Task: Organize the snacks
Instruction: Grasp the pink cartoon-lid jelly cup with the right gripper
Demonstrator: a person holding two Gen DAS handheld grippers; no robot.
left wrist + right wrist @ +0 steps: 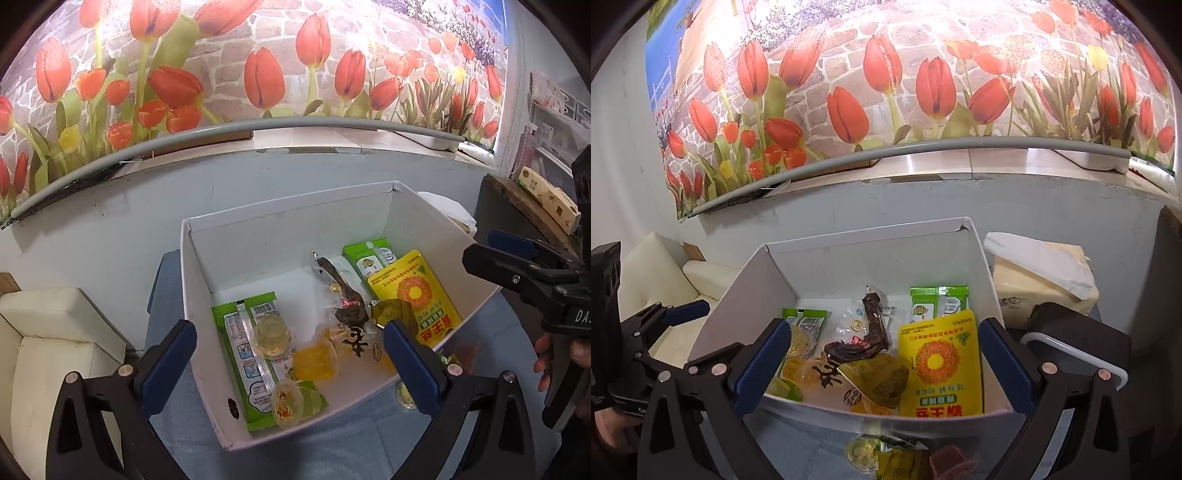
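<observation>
Only right wrist: red cup (951, 461) | outside box (820, 243)

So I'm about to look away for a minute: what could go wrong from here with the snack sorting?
A few snacks lie on the blue cloth outside the white box, close under its near wall, so reaching for them could knock or shove it. The jelly cups inside look slippery and might tip or roll. Both the left gripper and right gripper hang open over the crowded box, so either might snag a packet.

Both wrist views angled down, close — sharing white box (391, 195), tulip wall (886, 74)
</observation>
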